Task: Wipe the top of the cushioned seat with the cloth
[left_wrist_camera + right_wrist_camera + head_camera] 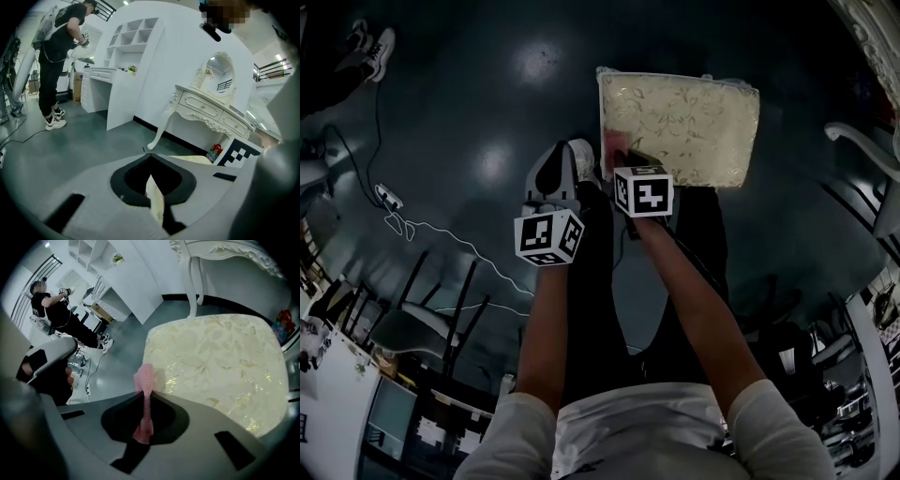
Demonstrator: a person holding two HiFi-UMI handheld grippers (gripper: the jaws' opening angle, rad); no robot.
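Two tongs in head view, both low over dark floor (487,94) beside cushioned seat (680,127).

Reading right tongs (623,157) as clamped on pink cloth (614,142). In right gripper view: cloth pinched edge-on between closed jaws, free end poking past tips at seat's near-left corner. Touching or just above, can't tell. Sensible grip: bunched end forward to put fabric, not plastic, on upholstery.

Judging wipe as barely begun: cloth at corner only, rest of pale floral top bare. Seat standing close to white dressing table (211,110).

Reading left tongs (555,167) as shut too, thin pale strip (155,201) nipped between jaws in left gripper view. Can't tell what that strip is. Held left of seat, apart from it, aimed at room rather than cushion. Probably kept clear to leave right side a full sweep.

Next, probably: press cloth flat, drag across top in overlapping passes toward far edge.

Risks:
- scraping fabric with jaw tips if tilted too steep, given narrow cloth contact
- seat sliding on smooth floor with no second hold

Also one other person (58,51) standing well away, and cable (441,234) on floor, well apart from seat.
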